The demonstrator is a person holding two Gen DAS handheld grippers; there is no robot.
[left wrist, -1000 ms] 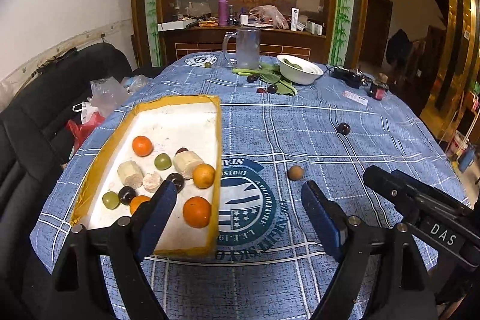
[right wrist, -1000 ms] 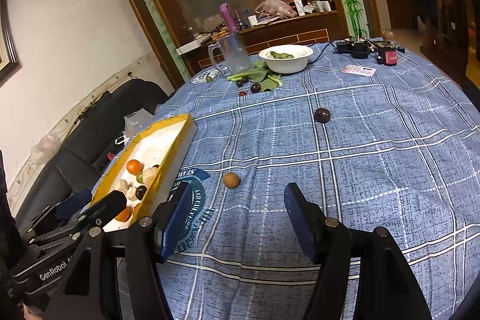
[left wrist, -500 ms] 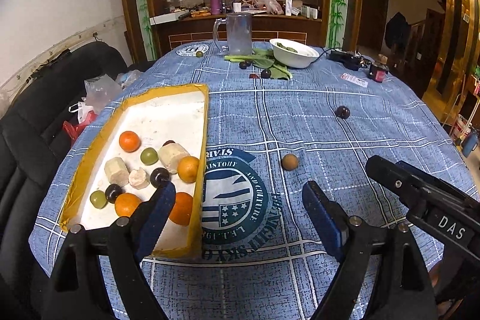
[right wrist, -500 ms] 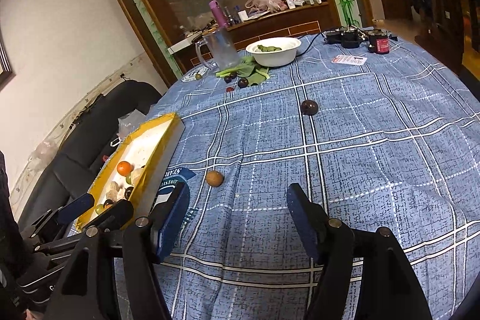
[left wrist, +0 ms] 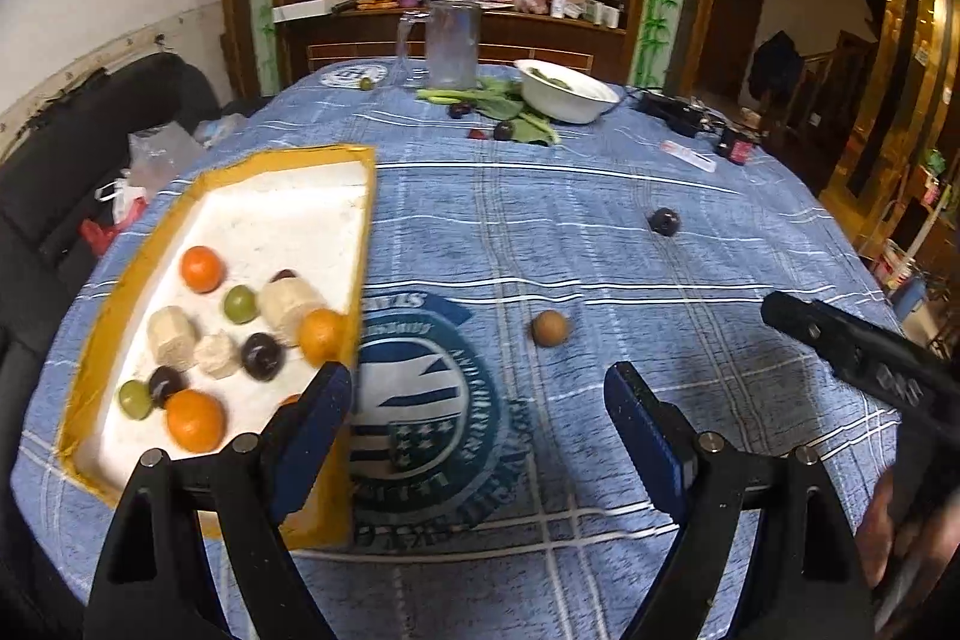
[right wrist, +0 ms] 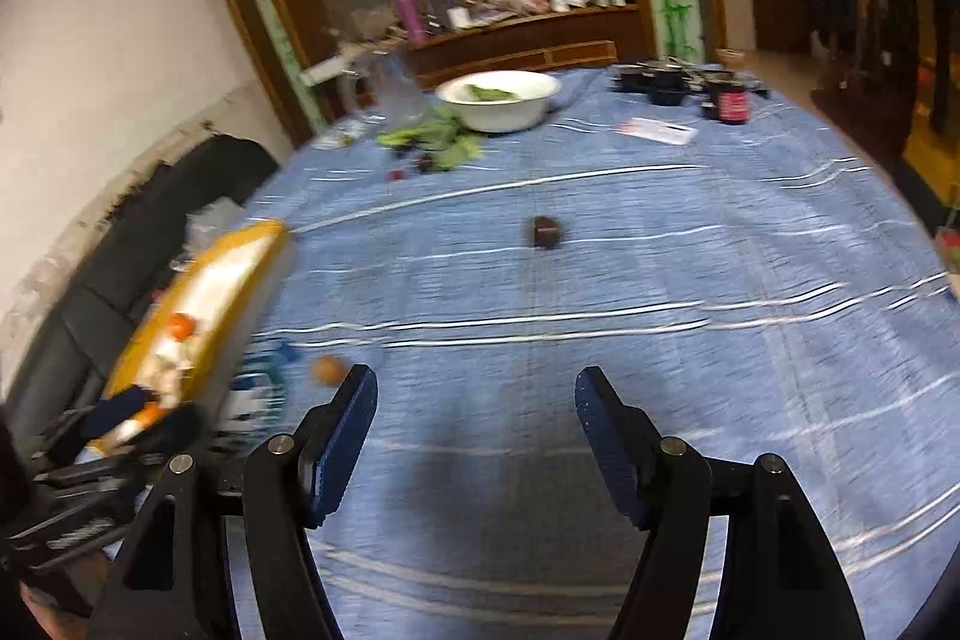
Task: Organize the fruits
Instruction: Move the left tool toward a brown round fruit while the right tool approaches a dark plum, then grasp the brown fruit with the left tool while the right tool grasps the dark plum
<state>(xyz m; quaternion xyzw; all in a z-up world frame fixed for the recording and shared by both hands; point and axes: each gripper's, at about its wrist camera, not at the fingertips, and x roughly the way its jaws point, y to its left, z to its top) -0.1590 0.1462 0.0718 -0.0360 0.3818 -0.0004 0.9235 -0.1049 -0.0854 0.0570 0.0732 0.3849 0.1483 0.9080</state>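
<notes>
Left claw (left wrist: 477,394): jaws spread wide, holding nothing. It hovers over the lower centre of the left wrist view, above the round emblem (left wrist: 426,400) printed on the blue checked cloth of the desk (left wrist: 600,196). Its left finger overlaps the near right corner of the yellow-rimmed tray (left wrist: 360,232).

Right claw (right wrist: 474,400): jaws likewise wide apart and empty, positioned over bare cloth in the lower centre of the right wrist view. That view is motion-blurred.

Tray contents, left half of the left wrist view: oranges (left wrist: 203,269), green grapes (left wrist: 240,304), dark plums (left wrist: 262,355) and pale banana pieces (left wrist: 288,301), grouped toward the near end of the white floor. The far end of the floor is bare.

Loose fruit on the cloth:
- Brown round fruit (left wrist: 549,328), centre of the frame, just beyond the left claw and between its fingertips in line of sight; not touched. In the right wrist view it sits just left of that claw's left finger (right wrist: 329,370).
- Dark plum (left wrist: 663,221), right of centre, well apart from both claws (right wrist: 545,231).

Far edge of the desk, upper centre: white bowl (left wrist: 564,91), leafy greens (left wrist: 510,112) with small dark fruits beside them, and a clear glass pitcher (left wrist: 451,43).
</notes>
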